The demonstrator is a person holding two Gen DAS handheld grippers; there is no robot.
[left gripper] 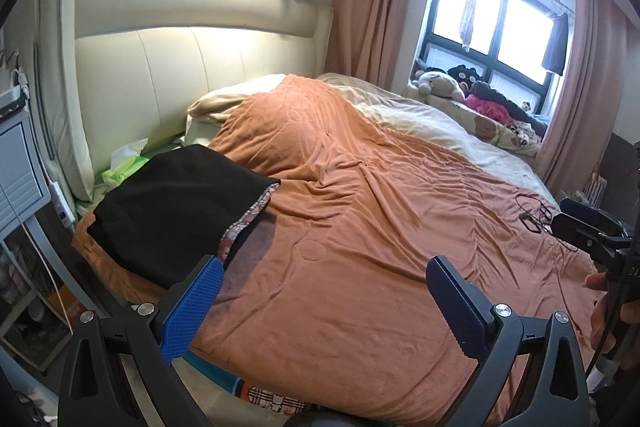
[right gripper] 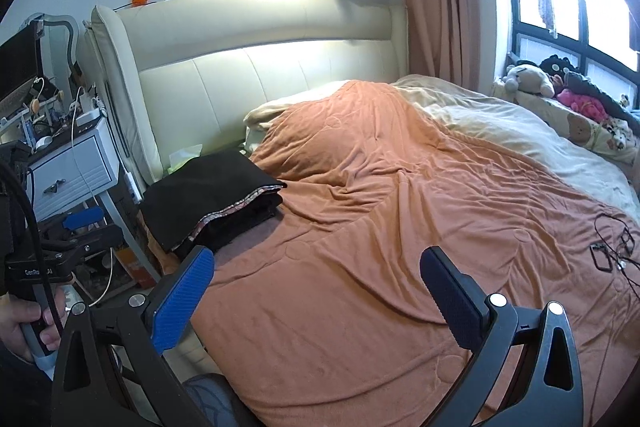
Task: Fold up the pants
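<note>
Black pants [left gripper: 176, 211] lie folded in a flat stack on the orange blanket [left gripper: 360, 227] at the bed's near left corner, a patterned waistband lining showing along the right edge. They also show in the right wrist view [right gripper: 216, 195]. My left gripper [left gripper: 324, 303] is open and empty above the blanket, to the right of and nearer than the pants. My right gripper [right gripper: 316, 291] is open and empty, also held above the blanket near the bed's front edge. Neither touches the pants.
A cream padded headboard [left gripper: 160, 67] stands behind the pants. A green tissue pack [left gripper: 128, 167] lies by it. A white nightstand [right gripper: 72, 167] stands left of the bed. Black cables [right gripper: 612, 251] lie on the blanket at right. Plush toys [left gripper: 460, 87] sit by the window.
</note>
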